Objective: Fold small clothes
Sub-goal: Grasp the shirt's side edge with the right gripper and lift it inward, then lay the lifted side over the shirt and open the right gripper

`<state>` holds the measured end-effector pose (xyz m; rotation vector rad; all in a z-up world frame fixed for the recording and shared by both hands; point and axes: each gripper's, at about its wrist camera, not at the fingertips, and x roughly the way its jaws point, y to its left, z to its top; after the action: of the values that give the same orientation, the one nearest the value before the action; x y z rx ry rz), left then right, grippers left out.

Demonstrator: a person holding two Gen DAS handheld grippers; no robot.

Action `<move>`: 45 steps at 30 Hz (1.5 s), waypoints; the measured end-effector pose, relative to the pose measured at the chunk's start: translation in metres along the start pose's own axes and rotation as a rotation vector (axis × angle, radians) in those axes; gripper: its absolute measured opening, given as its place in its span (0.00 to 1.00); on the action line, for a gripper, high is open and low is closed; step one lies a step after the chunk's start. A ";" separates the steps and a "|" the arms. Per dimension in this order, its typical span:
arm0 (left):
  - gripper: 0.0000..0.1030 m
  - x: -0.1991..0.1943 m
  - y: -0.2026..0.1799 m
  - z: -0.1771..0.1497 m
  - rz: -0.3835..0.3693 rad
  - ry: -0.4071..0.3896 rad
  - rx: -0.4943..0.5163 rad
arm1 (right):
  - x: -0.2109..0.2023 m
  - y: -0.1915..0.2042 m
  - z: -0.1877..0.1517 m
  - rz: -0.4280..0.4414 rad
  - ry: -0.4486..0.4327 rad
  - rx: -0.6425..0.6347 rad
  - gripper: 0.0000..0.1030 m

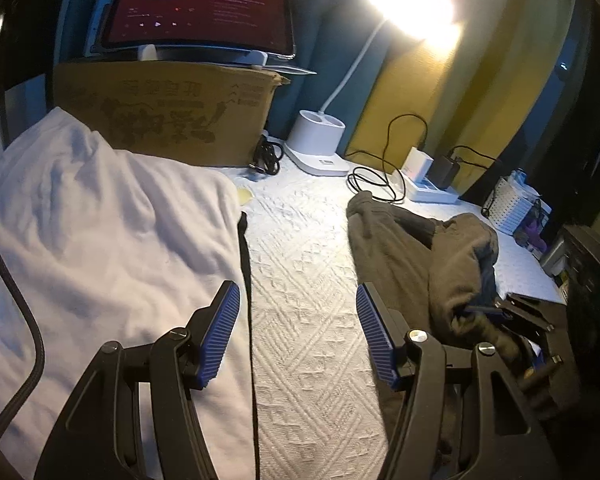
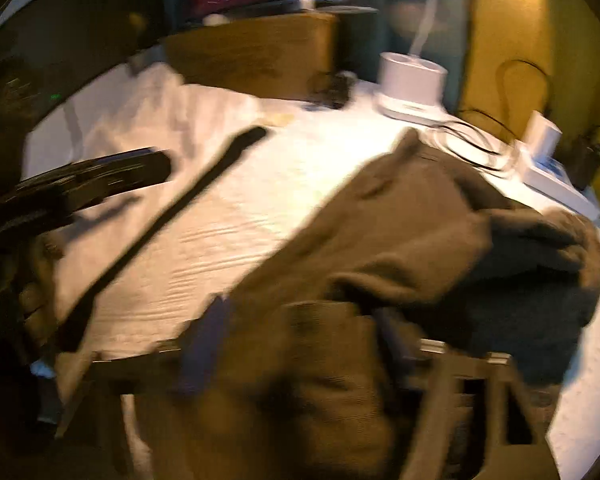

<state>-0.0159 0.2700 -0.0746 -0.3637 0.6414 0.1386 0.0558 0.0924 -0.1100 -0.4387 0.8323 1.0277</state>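
On the white textured bed cover, right of centre, your olive-brown garment [image 1: 412, 248] lies bunched, long axis running away toward the lamp base [image 1: 318, 140]. Your right hand-held gripper [image 2: 296, 344] is the nearer one, jaws spread, cloth lying loosely between them. Your left hand-held gripper [image 1: 298, 332] hovers open and empty, garment to its right. Left view alone shows the white cloth [image 1: 100, 220] sharply; right view is blurred.

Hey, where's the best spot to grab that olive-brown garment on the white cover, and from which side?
Grip the olive-brown garment at its narrow far end, which lies flat and alone on the white cover, away from the bunched folds near the right gripper. Probably come from above on the bare middle side, fingers straddling the edge; the black cables crowd the far side.
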 end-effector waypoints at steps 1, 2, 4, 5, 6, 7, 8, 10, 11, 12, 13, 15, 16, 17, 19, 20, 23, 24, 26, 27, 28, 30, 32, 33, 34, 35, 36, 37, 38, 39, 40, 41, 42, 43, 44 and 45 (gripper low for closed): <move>0.59 -0.002 -0.001 0.001 0.007 -0.005 0.000 | -0.004 0.005 -0.002 0.009 -0.010 -0.018 0.79; 0.59 -0.003 -0.001 0.002 0.011 -0.007 0.000 | -0.009 0.008 -0.003 0.025 -0.021 -0.024 0.79; 0.59 -0.006 -0.005 0.004 0.013 -0.011 -0.003 | -0.023 0.007 -0.007 0.047 -0.045 -0.024 0.79; 0.59 -0.007 -0.009 0.005 0.009 -0.012 0.000 | -0.034 0.004 -0.009 0.048 -0.063 -0.021 0.79; 0.59 -0.007 -0.013 0.006 0.003 -0.011 0.005 | -0.040 0.001 -0.011 0.047 -0.075 -0.019 0.79; 0.59 -0.007 -0.021 0.006 -0.009 -0.007 0.017 | -0.056 -0.005 -0.014 0.042 -0.102 -0.010 0.79; 0.59 -0.007 -0.027 0.006 -0.021 -0.004 0.026 | -0.068 -0.010 -0.017 0.035 -0.126 0.001 0.79; 0.59 -0.005 -0.045 0.006 -0.062 0.008 0.057 | -0.085 -0.023 -0.023 0.009 -0.158 0.026 0.79; 0.59 -0.004 -0.056 0.005 -0.086 0.012 0.071 | -0.094 -0.032 -0.028 -0.013 -0.170 0.045 0.79; 0.59 -0.003 -0.065 0.005 -0.106 0.018 0.081 | -0.100 -0.043 -0.034 -0.035 -0.180 0.068 0.79; 0.59 -0.001 -0.079 0.004 -0.138 0.030 0.098 | -0.104 -0.053 -0.040 -0.057 -0.184 0.090 0.79; 0.59 0.004 -0.100 0.001 -0.183 0.052 0.140 | -0.104 -0.075 -0.053 -0.112 -0.170 0.147 0.79; 0.59 0.009 -0.115 -0.002 -0.206 0.071 0.176 | -0.103 -0.083 -0.060 -0.131 -0.160 0.170 0.79; 0.59 0.014 -0.124 -0.006 -0.220 0.087 0.199 | -0.099 -0.092 -0.069 -0.157 -0.148 0.193 0.79; 0.59 0.030 -0.144 -0.015 -0.225 0.144 0.246 | -0.091 -0.100 -0.078 -0.186 -0.124 0.212 0.79; 0.59 0.038 -0.150 -0.020 -0.200 0.170 0.262 | -0.087 -0.104 -0.083 -0.192 -0.116 0.217 0.79; 0.59 0.056 -0.158 -0.038 -0.075 0.223 0.339 | -0.073 -0.105 -0.092 -0.200 -0.095 0.203 0.79; 0.59 0.057 -0.156 -0.043 -0.048 0.237 0.352 | -0.069 -0.105 -0.094 -0.188 -0.088 0.197 0.79; 0.59 0.055 -0.147 -0.052 -0.010 0.269 0.344 | -0.063 -0.099 -0.097 -0.159 -0.081 0.180 0.79; 0.59 0.051 -0.141 -0.055 0.000 0.275 0.329 | -0.060 -0.094 -0.097 -0.154 -0.077 0.167 0.79; 0.59 0.046 -0.135 -0.058 0.013 0.282 0.311 | -0.058 -0.090 -0.097 -0.149 -0.073 0.150 0.79; 0.59 0.037 -0.124 -0.066 0.043 0.295 0.283 | -0.054 -0.079 -0.097 -0.139 -0.068 0.110 0.79; 0.59 0.026 -0.116 -0.074 0.064 0.311 0.254 | -0.050 -0.071 -0.097 -0.131 -0.062 0.071 0.79; 0.59 0.020 -0.112 -0.078 0.073 0.320 0.239 | -0.051 -0.069 -0.097 -0.121 -0.061 0.060 0.79; 0.59 0.016 -0.111 -0.082 0.083 0.330 0.234 | -0.050 -0.065 -0.098 -0.109 -0.061 0.048 0.79; 0.59 0.013 -0.110 -0.085 0.102 0.345 0.237 | -0.050 -0.062 -0.099 -0.098 -0.059 0.035 0.79; 0.59 0.010 -0.109 -0.088 0.123 0.355 0.245 | -0.049 -0.059 -0.100 -0.091 -0.057 0.020 0.79; 0.59 0.007 -0.108 -0.089 0.130 0.358 0.244 | -0.049 -0.057 -0.101 -0.086 -0.055 0.008 0.79; 0.59 0.003 -0.107 -0.091 0.133 0.357 0.231 | -0.049 -0.056 -0.102 -0.082 -0.055 -0.001 0.79; 0.59 0.000 -0.106 -0.089 0.133 0.351 0.217 | -0.050 -0.056 -0.102 -0.077 -0.060 -0.002 0.79; 0.59 -0.003 -0.106 -0.085 0.134 0.333 0.206 | -0.052 -0.058 -0.102 -0.069 -0.068 0.005 0.79; 0.59 -0.005 -0.108 -0.082 0.139 0.319 0.205 | -0.055 -0.061 -0.103 -0.067 -0.076 0.013 0.79; 0.59 -0.006 -0.111 -0.076 0.142 0.297 0.208 | -0.058 -0.064 -0.103 -0.071 -0.087 0.023 0.79; 0.59 -0.006 -0.116 -0.070 0.137 0.276 0.213 | -0.062 -0.068 -0.104 -0.077 -0.096 0.033 0.79; 0.59 -0.005 -0.120 -0.064 0.128 0.260 0.218 | -0.064 -0.072 -0.104 -0.081 -0.102 0.042 0.79; 0.59 -0.004 -0.124 -0.058 0.118 0.244 0.226 | -0.068 -0.076 -0.105 -0.087 -0.109 0.054 0.79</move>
<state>-0.0218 0.1335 -0.0798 -0.1245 0.9114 0.1334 0.0637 -0.0526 -0.1269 -0.3662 0.7357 0.9385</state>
